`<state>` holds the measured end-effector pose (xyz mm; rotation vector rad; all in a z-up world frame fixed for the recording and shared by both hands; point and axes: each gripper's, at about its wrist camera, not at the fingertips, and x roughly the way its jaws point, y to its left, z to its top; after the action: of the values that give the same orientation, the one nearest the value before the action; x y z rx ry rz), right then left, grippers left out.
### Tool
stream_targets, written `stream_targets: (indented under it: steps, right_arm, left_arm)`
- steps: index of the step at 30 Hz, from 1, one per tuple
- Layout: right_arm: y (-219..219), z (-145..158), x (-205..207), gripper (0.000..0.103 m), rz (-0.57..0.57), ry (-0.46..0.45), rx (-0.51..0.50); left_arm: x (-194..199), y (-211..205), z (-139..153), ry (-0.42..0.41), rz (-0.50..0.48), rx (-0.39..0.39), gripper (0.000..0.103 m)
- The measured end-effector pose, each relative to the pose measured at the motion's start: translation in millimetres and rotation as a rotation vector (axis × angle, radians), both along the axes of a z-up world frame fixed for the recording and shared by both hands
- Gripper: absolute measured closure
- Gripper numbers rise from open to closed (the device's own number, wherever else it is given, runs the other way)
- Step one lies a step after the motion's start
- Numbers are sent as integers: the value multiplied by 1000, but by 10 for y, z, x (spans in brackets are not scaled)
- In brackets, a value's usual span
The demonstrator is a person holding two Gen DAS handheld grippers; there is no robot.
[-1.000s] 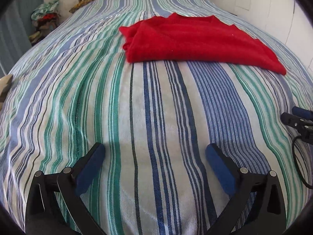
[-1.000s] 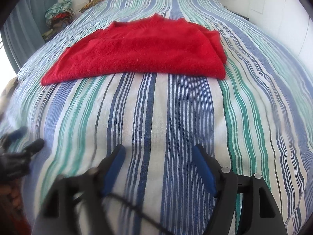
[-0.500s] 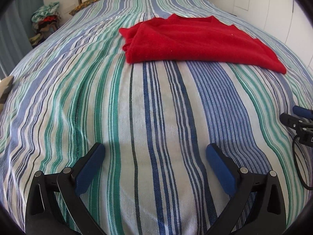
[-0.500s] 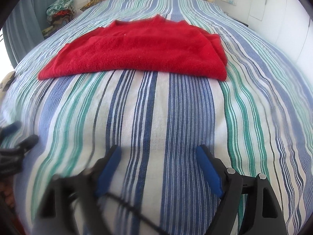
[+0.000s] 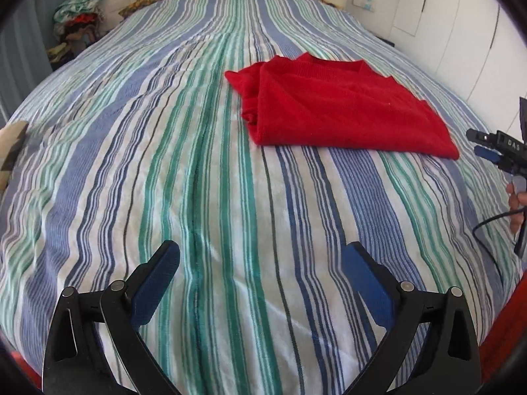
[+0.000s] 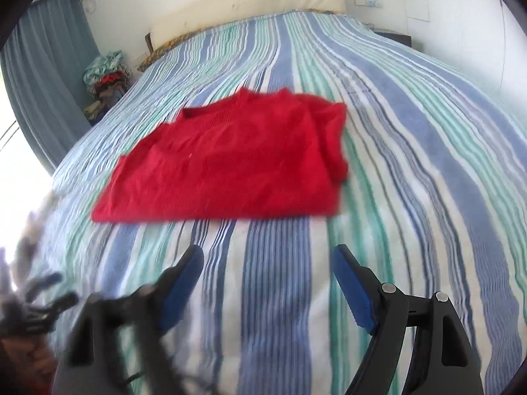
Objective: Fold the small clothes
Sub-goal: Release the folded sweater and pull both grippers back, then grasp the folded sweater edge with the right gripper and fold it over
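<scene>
Nearest the left wrist camera, the left gripper (image 5: pixel 260 263) hangs over the striped bedspread (image 5: pixel 184 171) with its blue-padded jaws spread wide and nothing between them. The right gripper (image 6: pixel 266 263), blurred in its own view, is likewise spread and holds nothing. Beyond both, the red sweater (image 5: pixel 342 112) lies on the bedspread, partly folded, its neckline toward the headboard and one side doubled over. Farther back a cream headboard (image 6: pixel 250 10) spans the wall, and a heap of clothes (image 5: pixel 77 16) sits beside the bed near a blue curtain (image 6: pixel 49 92)
</scene>
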<state>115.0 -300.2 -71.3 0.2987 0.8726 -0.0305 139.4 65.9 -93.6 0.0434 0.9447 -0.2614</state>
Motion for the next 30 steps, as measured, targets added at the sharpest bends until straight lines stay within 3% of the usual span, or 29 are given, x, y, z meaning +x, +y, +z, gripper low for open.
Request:
stream_targets:
  steps: [4, 9, 10, 12, 13, 15, 18, 20, 24, 27, 30]
  right_arm:
    - [-626, -75, 680, 24, -61, 40, 156]
    - [-838, -429, 1265, 29, -57, 89, 316]
    - [-833, -520, 1350, 36, -50, 107, 351]
    - [-786, -656, 1489, 81, -21, 147, 391]
    - [-745, -677, 1530, 94, -8, 173, 374]
    - [-706, -563, 1534, 94, -25, 163, 321]
    - [-493, -159, 1557, 94, -18, 134, 184]
    - [-170, 179, 1618, 94, 35, 106, 107]
    - [732, 654, 1838, 94, 152, 72, 48]
    - [1523, 672, 2072, 94, 241, 85, -26]
    - [2289, 447, 2221, 94, 314, 117, -157]
  left_arm:
    - [7, 302, -144, -13, 80, -34, 2]
    - [-33, 511, -487, 58, 139, -47, 3]
    - [-32, 493, -476, 49, 127, -34, 3]
    - [-20, 449, -467, 41, 107, -11, 2]
    - [-18, 441, -471, 41, 105, -8, 2]
    - [-18, 451, -474, 45, 109, -14, 2]
    - [11, 461, -459, 55, 113, -36, 2]
    - [43, 471, -438, 60, 115, -63, 2]
    - [66, 524, -407, 61, 123, -98, 3]
    - [49, 567, -406, 58, 126, -92, 3]
    - [33, 600, -410, 54, 125, -83, 3]
